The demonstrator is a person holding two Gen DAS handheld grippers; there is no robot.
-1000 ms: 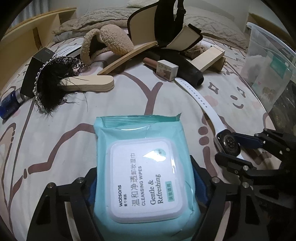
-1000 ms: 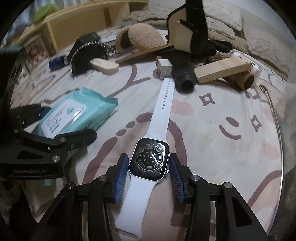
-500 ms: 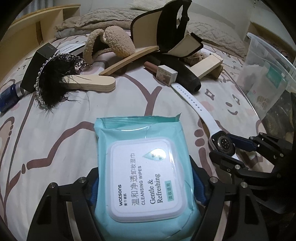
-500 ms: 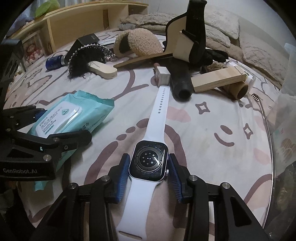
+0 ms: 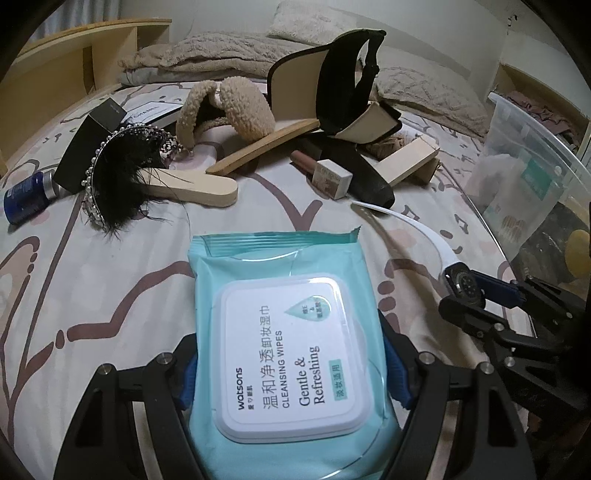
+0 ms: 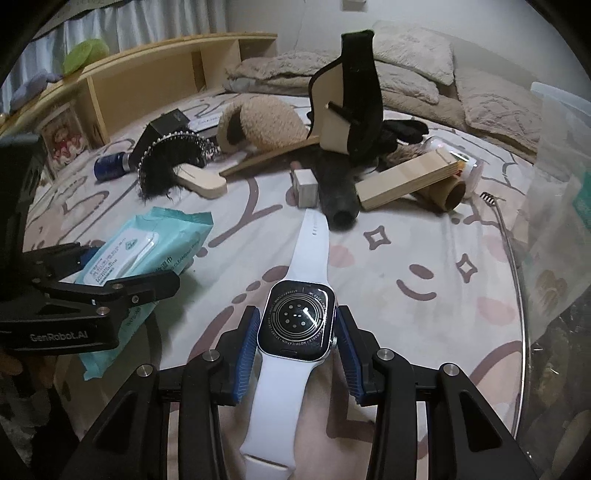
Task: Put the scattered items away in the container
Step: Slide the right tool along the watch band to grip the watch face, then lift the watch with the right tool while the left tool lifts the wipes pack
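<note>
Left gripper jaws closed on teal rectangular wet-wipes pack above patterned bed sheet, right gripper jaws clamping white-strapped smartwatch by its case, clear plastic container at right.

A bed covered by a pale pink sheet printed with brown line drawings is filling most of both views. Beige textured pillows and a rumpled beige blanket are lying at its head. A light wooden headboard shelf with open compartments is running along the far side. A plain white wall is rising behind, and pale pleated curtains are hanging above the shelf. Dim indoor light is falling evenly.
</note>
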